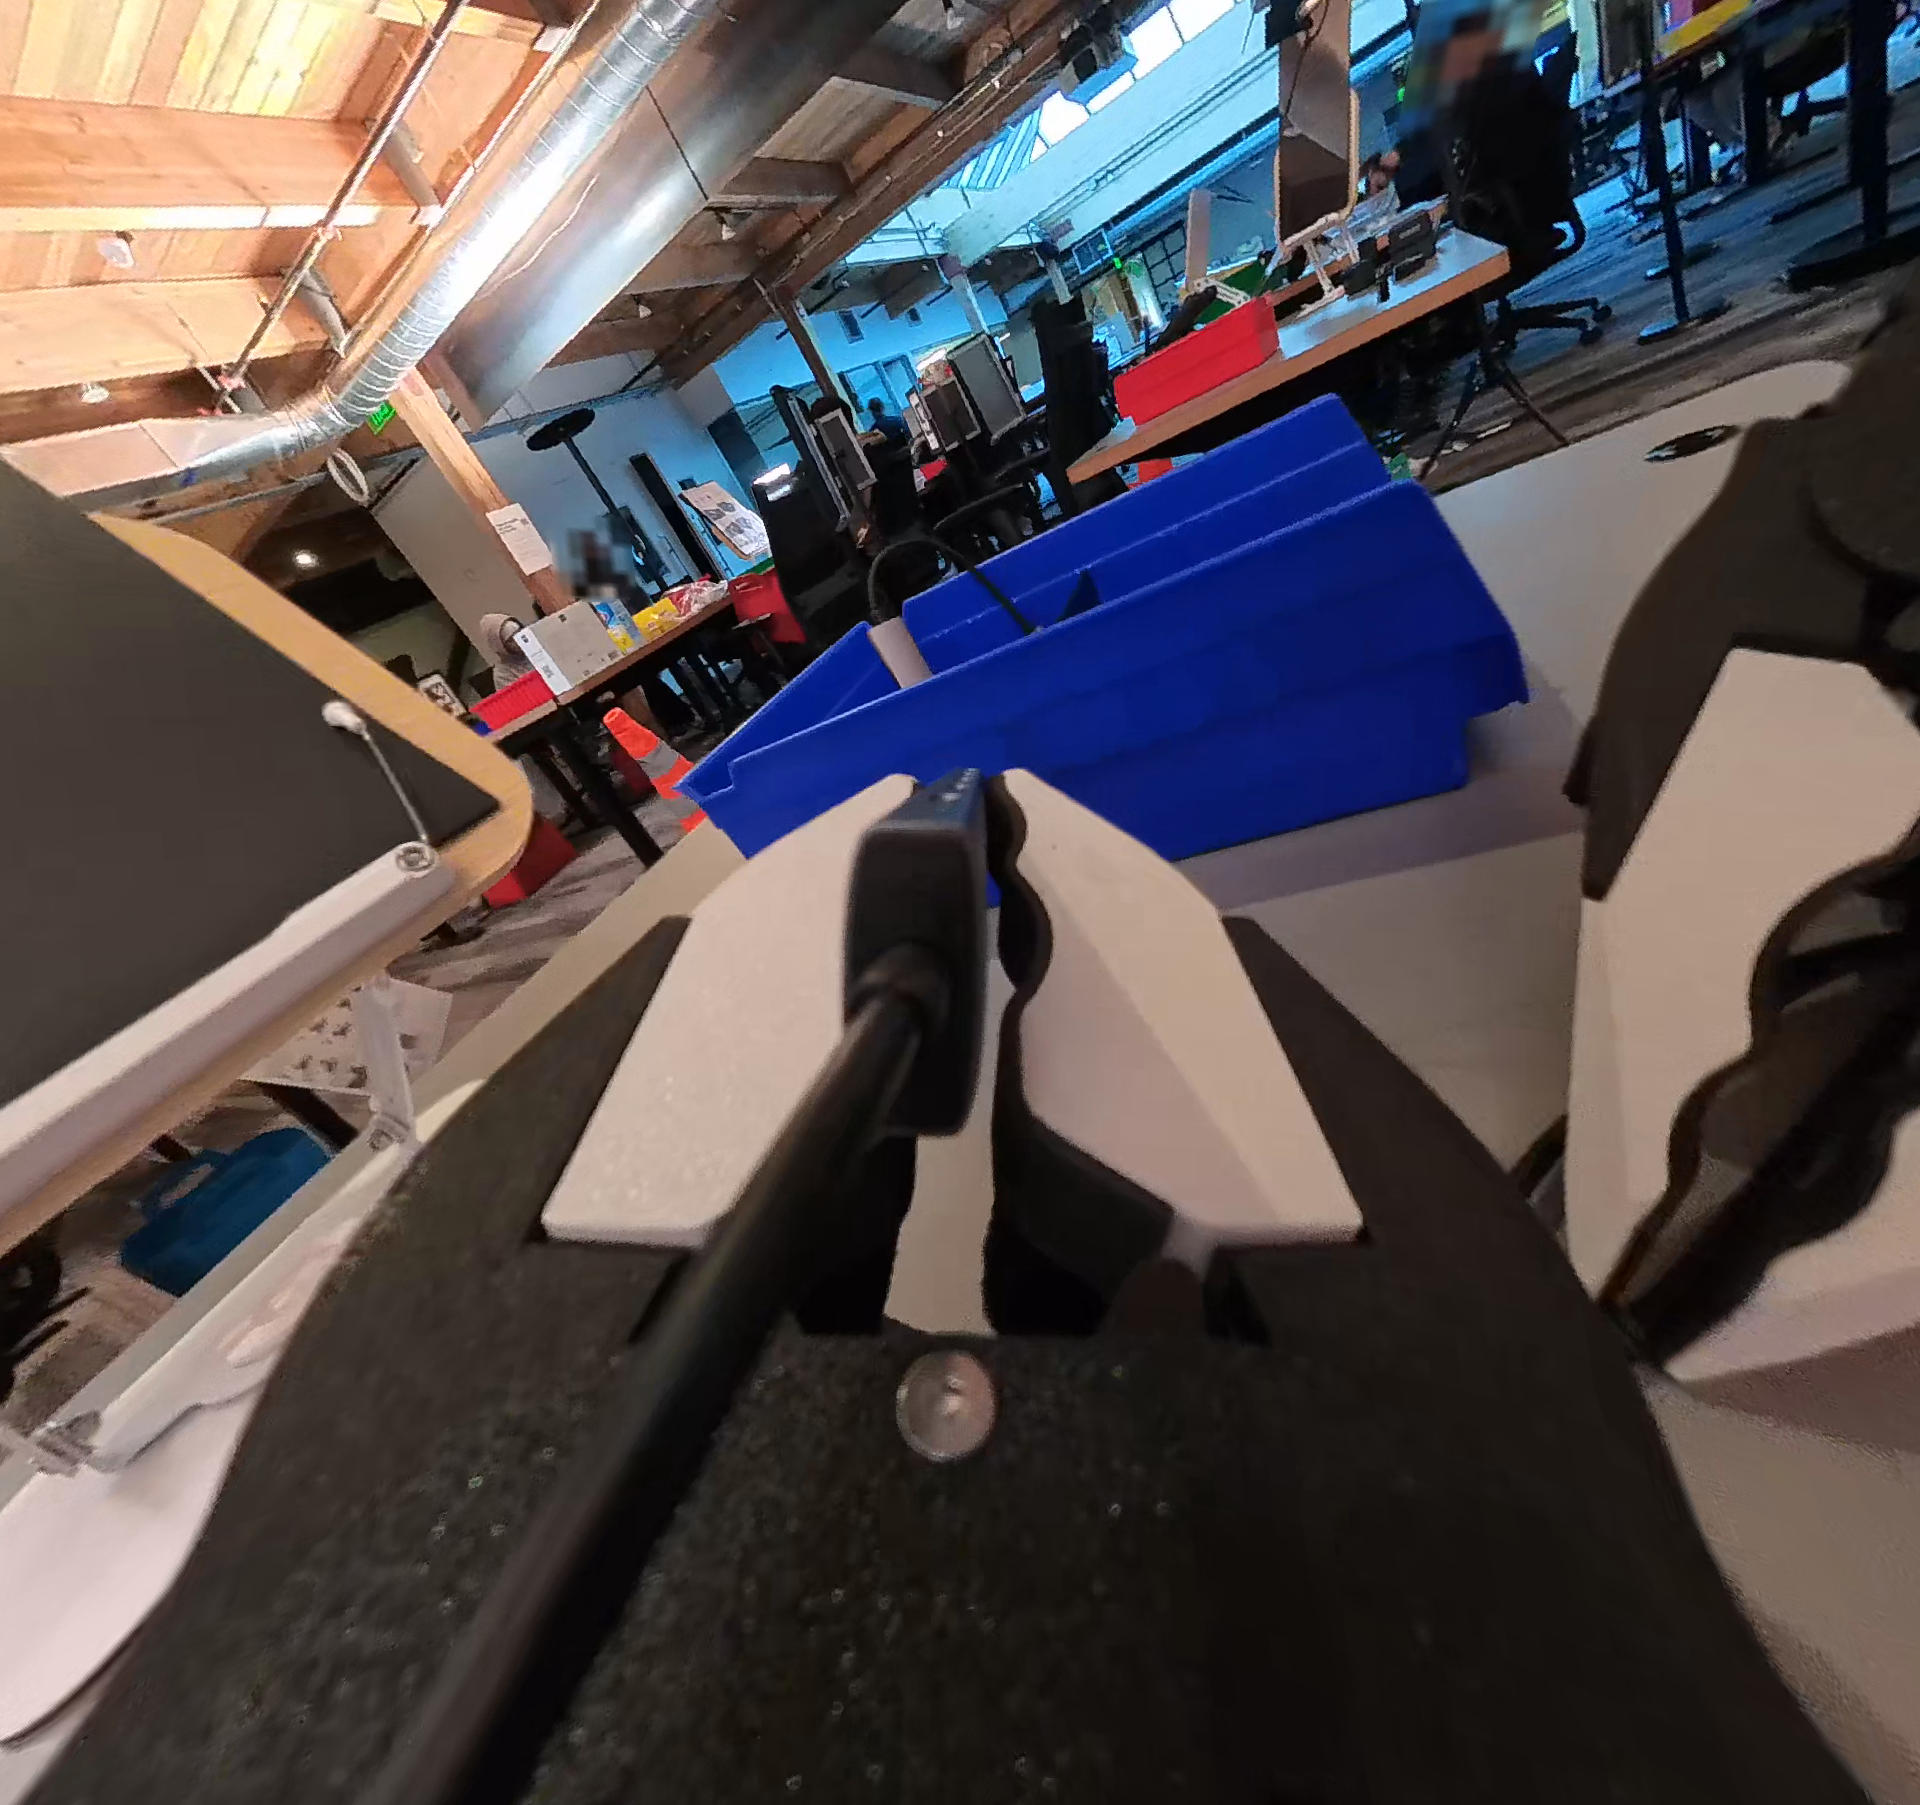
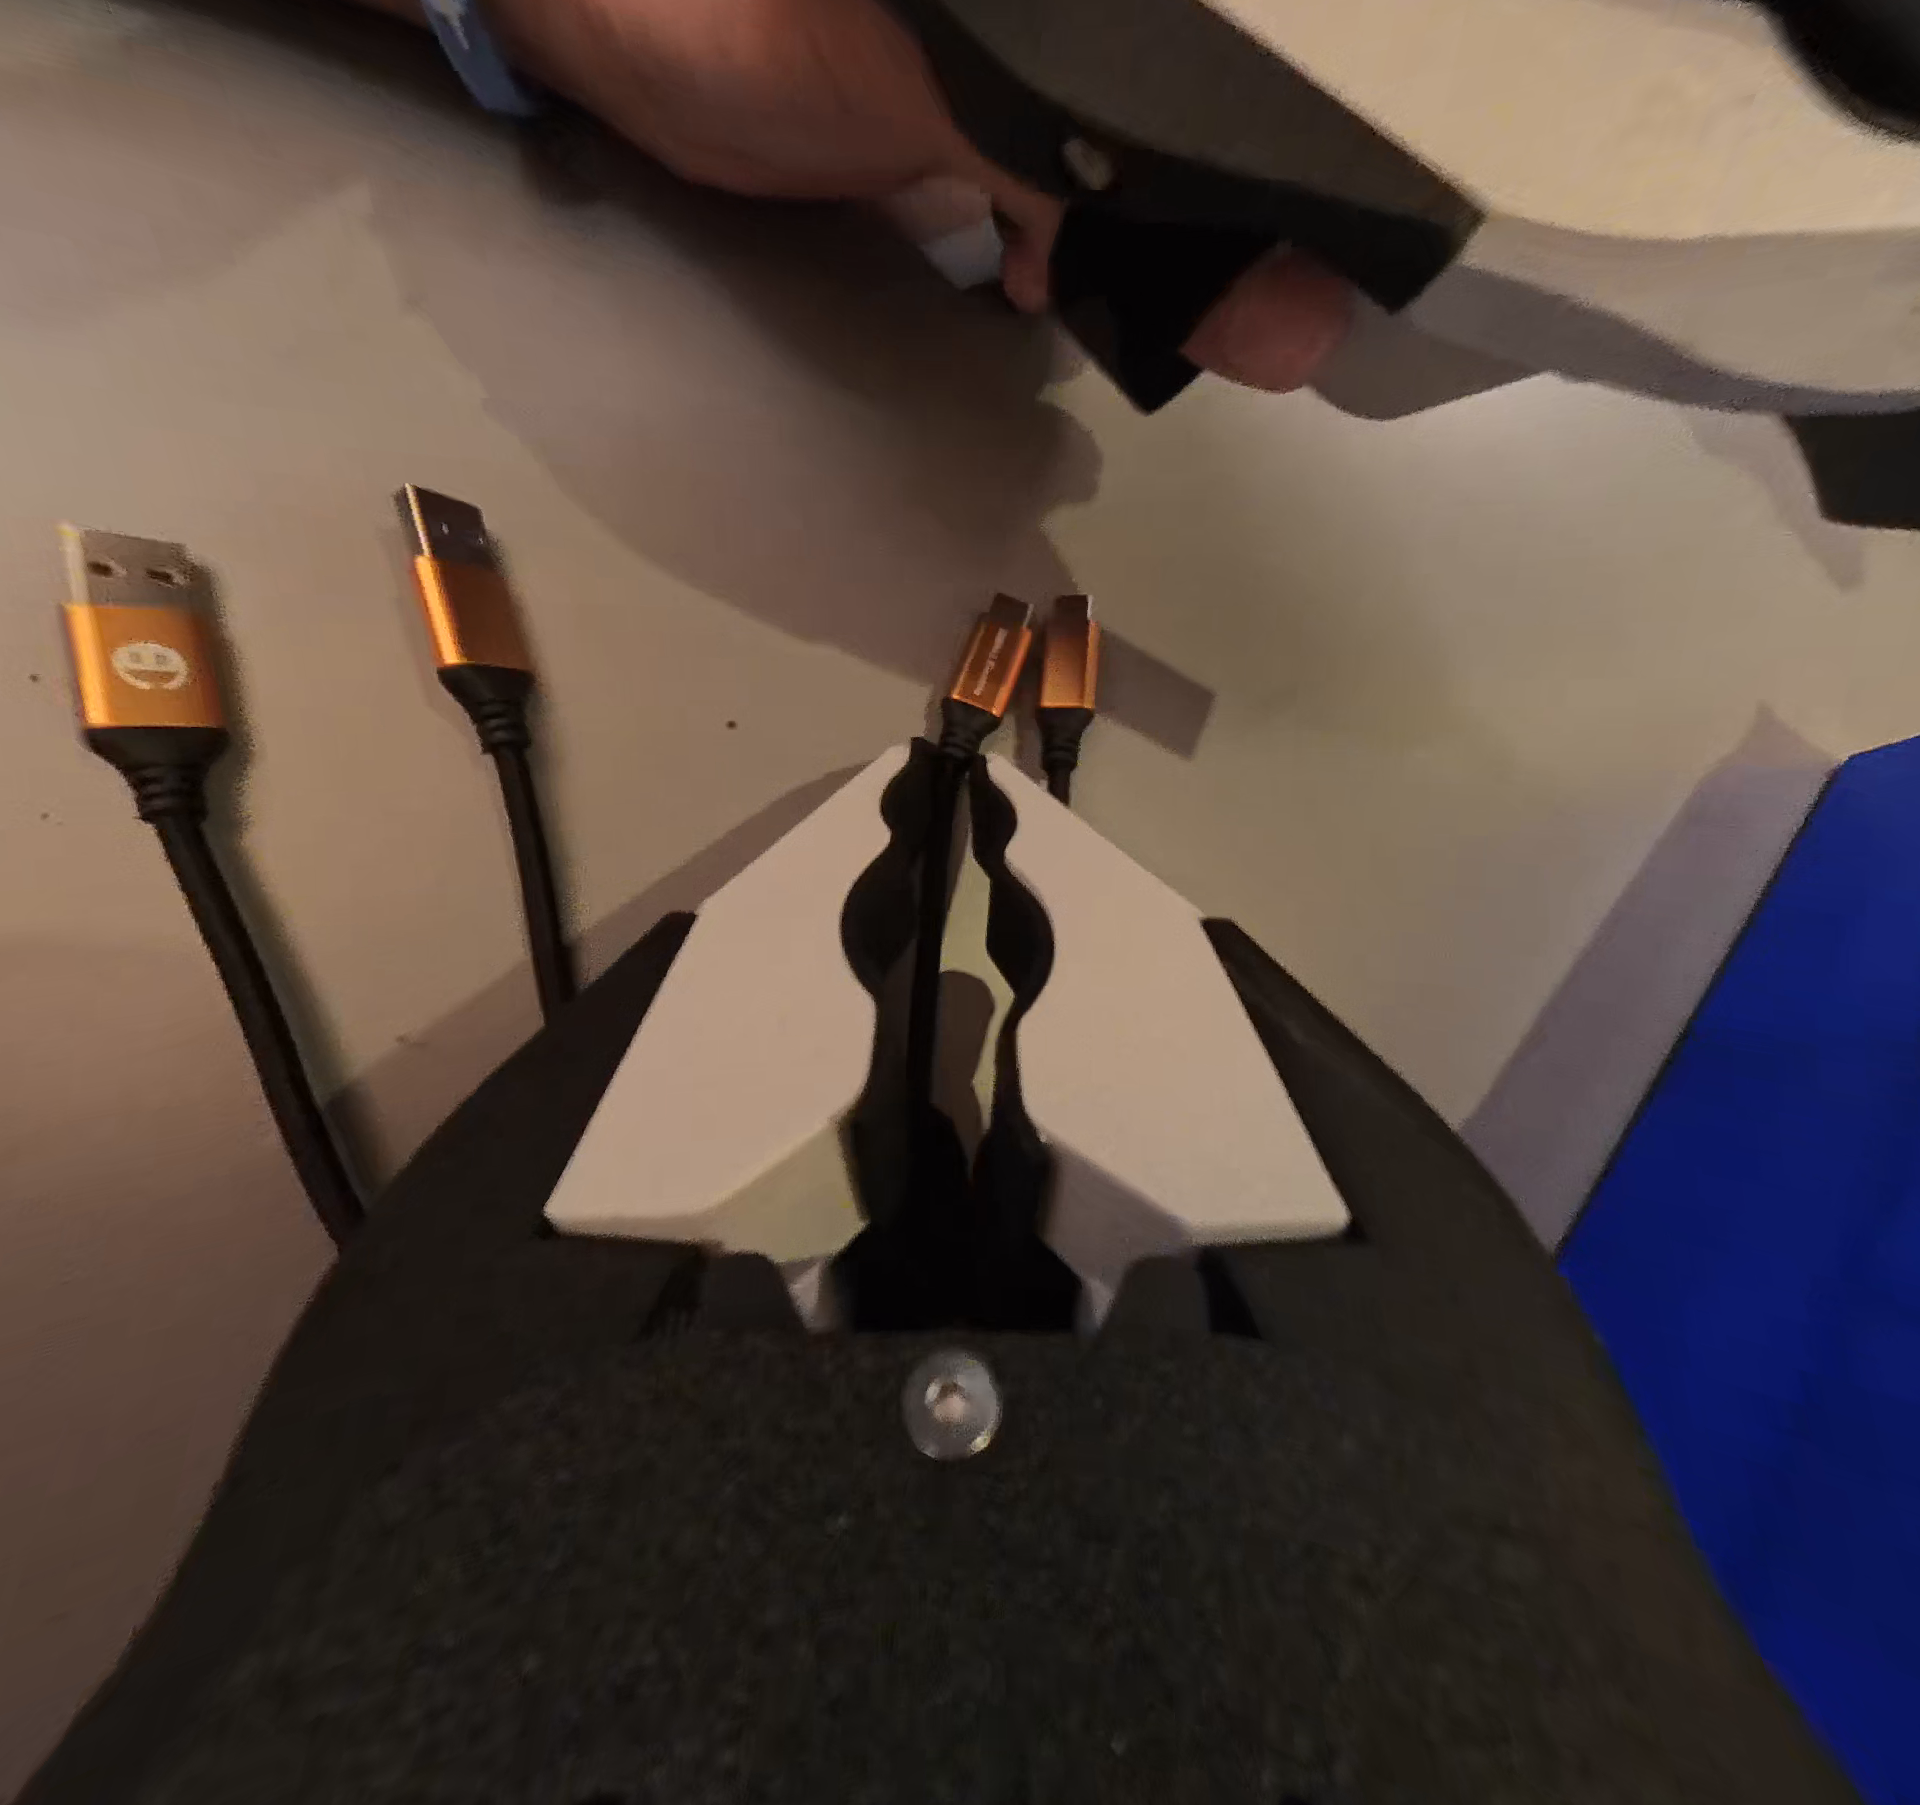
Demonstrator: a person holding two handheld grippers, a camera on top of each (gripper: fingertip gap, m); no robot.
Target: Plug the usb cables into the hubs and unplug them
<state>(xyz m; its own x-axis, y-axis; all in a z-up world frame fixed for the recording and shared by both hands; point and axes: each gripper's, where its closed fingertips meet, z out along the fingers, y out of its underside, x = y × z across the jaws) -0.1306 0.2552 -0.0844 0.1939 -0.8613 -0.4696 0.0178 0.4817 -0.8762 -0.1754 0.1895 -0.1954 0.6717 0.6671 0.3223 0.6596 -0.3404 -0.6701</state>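
Your left gripper [image 1: 971, 799] has its jaws clamped on a dark blue-grey hub [image 1: 920, 934], whose black lead [image 1: 727, 1267] trails back over the gripper body. Just ahead sits a blue bin [image 1: 1195, 716] on the white counter [image 1: 1507, 550], a cable and a pale plug poking out of it.

Your right gripper [image 2: 951, 768] has its jaws pinched on the black cord of an orange-collared small-plug cable [image 2: 987, 669], plug tip jutting past the fingertips. Its twin [image 2: 1068, 675] lies just beside it on the counter [image 2: 260, 301]. Two orange USB-A plugs, one near [image 2: 468, 602] and one far left [image 2: 140, 649], lie well apart. Your left hand [image 2: 790, 72] and its gripper fill the top.
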